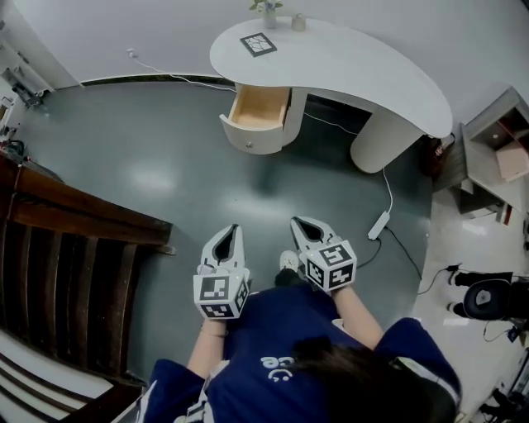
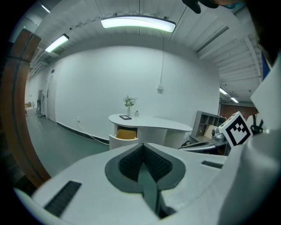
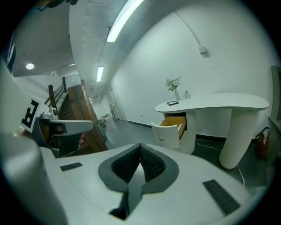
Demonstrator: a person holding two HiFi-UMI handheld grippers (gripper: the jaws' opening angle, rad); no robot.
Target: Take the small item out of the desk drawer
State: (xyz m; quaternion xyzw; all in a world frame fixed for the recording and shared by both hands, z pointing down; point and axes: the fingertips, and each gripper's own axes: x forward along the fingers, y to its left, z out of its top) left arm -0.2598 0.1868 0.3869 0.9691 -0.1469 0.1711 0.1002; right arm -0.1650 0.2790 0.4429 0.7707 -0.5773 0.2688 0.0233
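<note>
Person stands on the grey floor [image 1: 165, 165], well back from the desk [image 1: 355, 70], a gripper in each hand, both held close in front of the blue shirt [image 1: 281, 339].

Left gripper [image 1: 233, 229]: jaws clenched tip to tip, ribbed pads pressed together, nothing between them. Points toward the desk.

Right gripper [image 1: 296, 221]: same, jaws pressed together and empty. The two sit side by side, near each other but apart.

Desk: white, curved top, round pedestals. The drawer [image 1: 260, 111] in the left pedestal is pulled open, its white rounded front with a small knob facing the person. Light wood shows inside. Small item: cannot make it out in any view, so I cannot say where in the drawer it lies.

On the desk top: a dark square frame [image 1: 258, 44] lying flat, a small vase with a green sprig [image 1: 268, 10] at the far edge, and a little pale jar [image 1: 298, 22] beside it.

Floor right of the desk: a white power strip [image 1: 379, 225] on a white cable. Dark wooden slatted structure [image 1: 74, 264] at the person's left; a grey shelf unit [image 1: 496, 149] at the right.
</note>
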